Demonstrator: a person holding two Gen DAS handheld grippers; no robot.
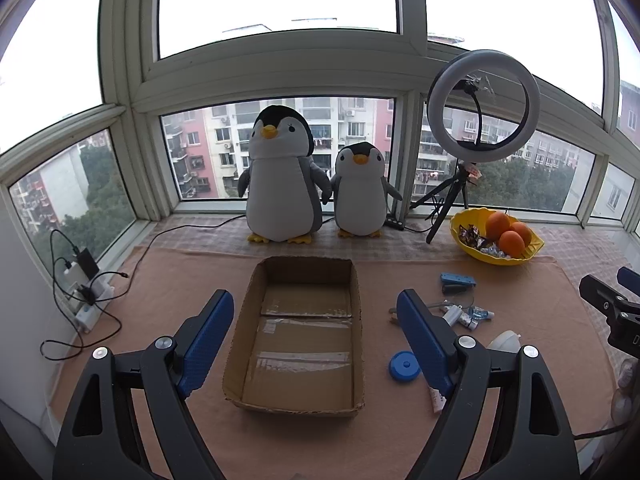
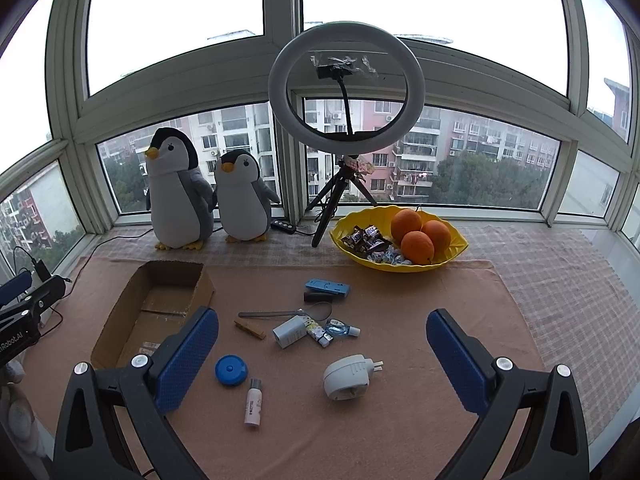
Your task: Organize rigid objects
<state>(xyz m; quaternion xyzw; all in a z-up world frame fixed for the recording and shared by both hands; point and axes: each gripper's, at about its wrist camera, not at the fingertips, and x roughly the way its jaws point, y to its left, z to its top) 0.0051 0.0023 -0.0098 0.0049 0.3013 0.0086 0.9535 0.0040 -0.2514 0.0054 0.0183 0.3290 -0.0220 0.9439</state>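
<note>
An open cardboard box lies on the peach cloth with nothing in it. My left gripper hovers open over the box, holding nothing. To the box's right lie small items: a blue round case, a small white bottle, a white plug adapter, a white charger, a wooden clothespin, a blue stapler and small tubes. My right gripper stands open above these items, holding nothing.
Two plush penguins stand on the sill behind the box. A ring light on a tripod and a yellow bowl of oranges and sweets sit at the back right. Cables and a power strip lie at the left.
</note>
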